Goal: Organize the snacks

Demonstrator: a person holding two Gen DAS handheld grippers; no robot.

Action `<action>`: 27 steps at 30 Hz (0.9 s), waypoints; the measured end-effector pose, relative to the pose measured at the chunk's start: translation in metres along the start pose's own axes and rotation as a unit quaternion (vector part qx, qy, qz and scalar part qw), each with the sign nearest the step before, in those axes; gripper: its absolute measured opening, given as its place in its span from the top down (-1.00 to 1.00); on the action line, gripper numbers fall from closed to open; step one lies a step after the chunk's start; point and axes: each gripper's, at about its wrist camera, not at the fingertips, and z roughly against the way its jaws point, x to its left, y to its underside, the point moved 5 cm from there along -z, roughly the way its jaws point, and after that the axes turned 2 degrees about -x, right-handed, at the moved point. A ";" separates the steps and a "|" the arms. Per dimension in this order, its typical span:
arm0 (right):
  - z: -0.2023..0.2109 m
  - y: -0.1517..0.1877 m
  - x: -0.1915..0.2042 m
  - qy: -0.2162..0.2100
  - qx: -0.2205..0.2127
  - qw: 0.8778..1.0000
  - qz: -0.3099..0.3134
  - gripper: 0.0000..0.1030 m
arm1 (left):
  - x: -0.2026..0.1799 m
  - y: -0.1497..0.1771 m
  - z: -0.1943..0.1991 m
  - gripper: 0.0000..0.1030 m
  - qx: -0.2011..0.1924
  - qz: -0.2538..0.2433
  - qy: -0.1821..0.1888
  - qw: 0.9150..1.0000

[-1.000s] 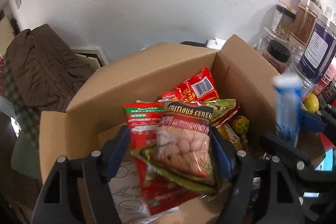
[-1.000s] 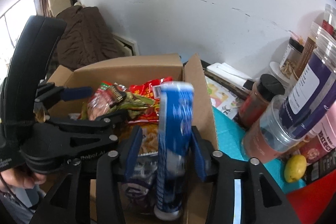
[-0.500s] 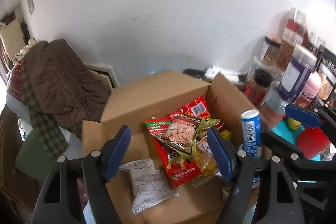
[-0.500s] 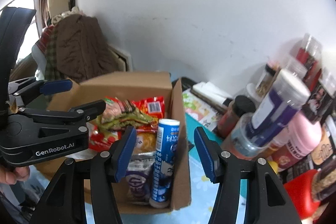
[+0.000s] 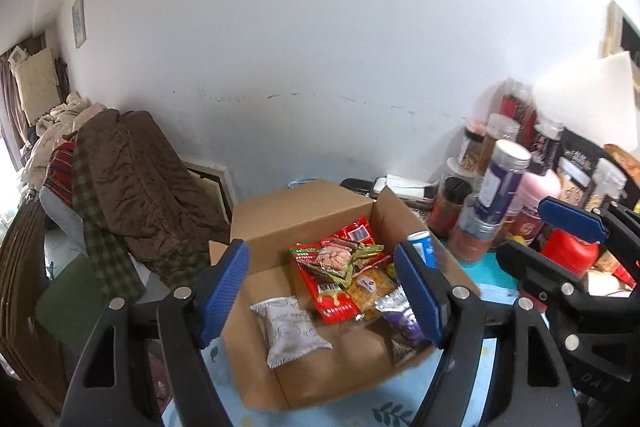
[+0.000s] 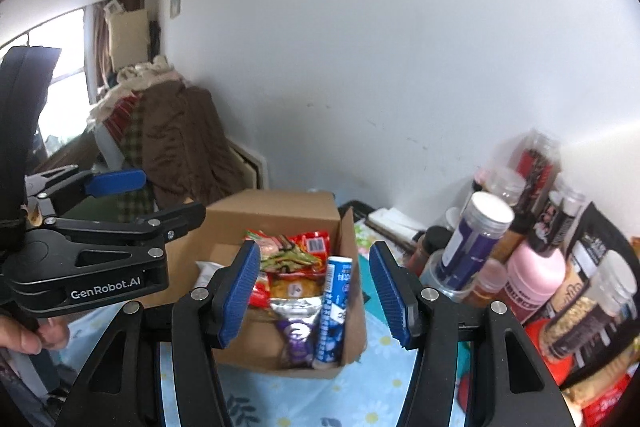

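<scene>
1. The cardboard box (image 5: 320,375) of snacks sits on the worktop (image 6: 280,399), below and beyond both claws, apart from them.
2. The blue tube (image 6: 334,311) stands inside the box's right wall.
3. The left claw (image 5: 320,291) and right claw (image 6: 314,293) gape empty; the right's jaws have just been opening.
4. Both point downward at the box.
</scene>
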 end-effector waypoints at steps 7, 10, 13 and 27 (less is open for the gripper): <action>0.052 0.008 0.012 -0.002 -0.031 1.000 -0.001 -0.19 | 0.000 0.013 0.056 -0.76 -0.038 0.001 -0.003 0.999; 0.071 0.016 0.017 0.001 -0.039 0.999 0.000 -0.19 | -0.001 0.021 0.076 -0.85 -0.050 0.001 -0.002 0.999; 0.088 0.025 0.021 0.001 -0.048 0.999 -0.007 -0.31 | -0.001 0.029 0.093 -0.90 -0.058 -0.002 -0.001 0.998; 0.128 0.086 0.038 0.007 -0.034 0.999 -0.024 -0.39 | -0.016 0.090 0.133 -0.95 -0.055 -0.010 0.010 0.998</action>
